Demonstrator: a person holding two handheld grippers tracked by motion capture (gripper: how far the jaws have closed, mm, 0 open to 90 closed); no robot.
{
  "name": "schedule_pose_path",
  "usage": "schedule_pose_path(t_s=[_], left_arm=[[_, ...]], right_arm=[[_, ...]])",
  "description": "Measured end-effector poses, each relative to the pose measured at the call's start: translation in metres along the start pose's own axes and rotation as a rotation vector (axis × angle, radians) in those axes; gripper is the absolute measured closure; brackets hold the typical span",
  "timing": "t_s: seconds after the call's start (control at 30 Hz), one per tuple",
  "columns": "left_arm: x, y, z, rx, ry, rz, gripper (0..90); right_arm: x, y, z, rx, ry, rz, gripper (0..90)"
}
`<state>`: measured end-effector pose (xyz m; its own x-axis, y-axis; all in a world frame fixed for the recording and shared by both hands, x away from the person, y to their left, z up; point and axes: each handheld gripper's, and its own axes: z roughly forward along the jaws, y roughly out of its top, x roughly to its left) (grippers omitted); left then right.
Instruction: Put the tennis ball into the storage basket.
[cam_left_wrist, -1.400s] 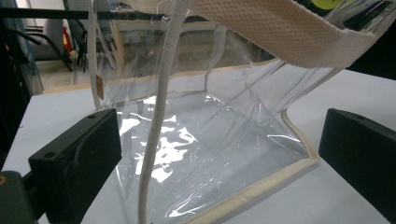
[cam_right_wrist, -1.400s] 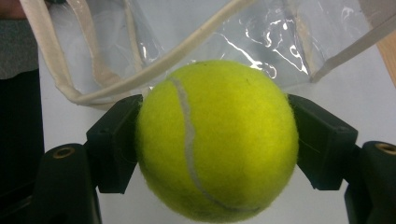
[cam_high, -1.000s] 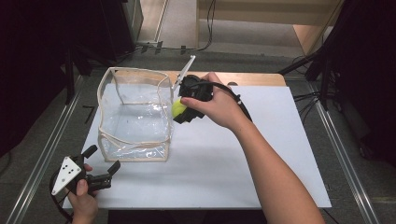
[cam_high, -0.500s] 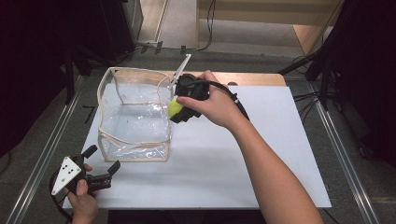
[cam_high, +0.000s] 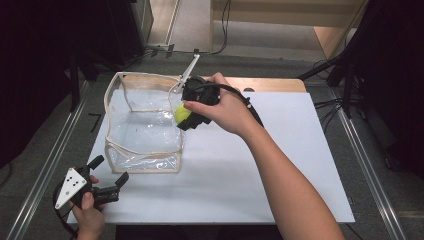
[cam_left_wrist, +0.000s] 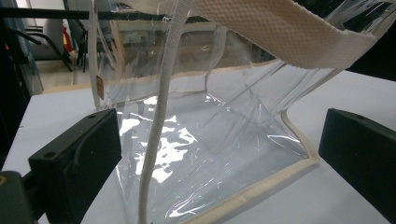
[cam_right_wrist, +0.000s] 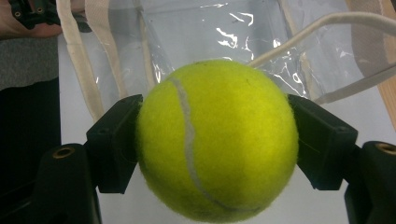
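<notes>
A yellow-green tennis ball (cam_high: 182, 114) is clamped between the jaws of my right gripper (cam_high: 186, 116), held in a hand above the right rim of a clear plastic bag (cam_high: 142, 127) with cream trim. In the right gripper view the ball (cam_right_wrist: 217, 140) sits in front of the bag's open mouth (cam_right_wrist: 224, 28), with both jaws pressed on its sides. My left gripper (cam_high: 109, 176) rests at the table's near left corner, open. Its jaws stand wide apart in the left gripper view, facing the bag's near wall (cam_left_wrist: 210, 121) and a hanging cream strap (cam_left_wrist: 161, 116).
The white table top (cam_high: 280, 165) stretches to the right of the bag. Metal rails run along both table sides, and cables lie on the floor at the right. A wooden strip (cam_high: 272, 84) borders the far edge.
The right gripper has edged slightly left with the ball, over the bag's right rim. The left gripper has stayed put.
</notes>
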<state>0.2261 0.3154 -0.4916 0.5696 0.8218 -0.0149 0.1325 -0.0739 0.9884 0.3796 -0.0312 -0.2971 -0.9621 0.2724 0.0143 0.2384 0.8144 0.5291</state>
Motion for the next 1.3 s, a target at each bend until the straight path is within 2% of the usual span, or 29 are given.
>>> schedule_pose_path(t_s=[1.3], left_arm=[[0.000, 0.000, 0.000, -0.002, -0.003, -0.003, 0.0]], right_arm=[[0.014, 0.024, 0.010, 0.004, 0.019, -0.048, 23.0]])
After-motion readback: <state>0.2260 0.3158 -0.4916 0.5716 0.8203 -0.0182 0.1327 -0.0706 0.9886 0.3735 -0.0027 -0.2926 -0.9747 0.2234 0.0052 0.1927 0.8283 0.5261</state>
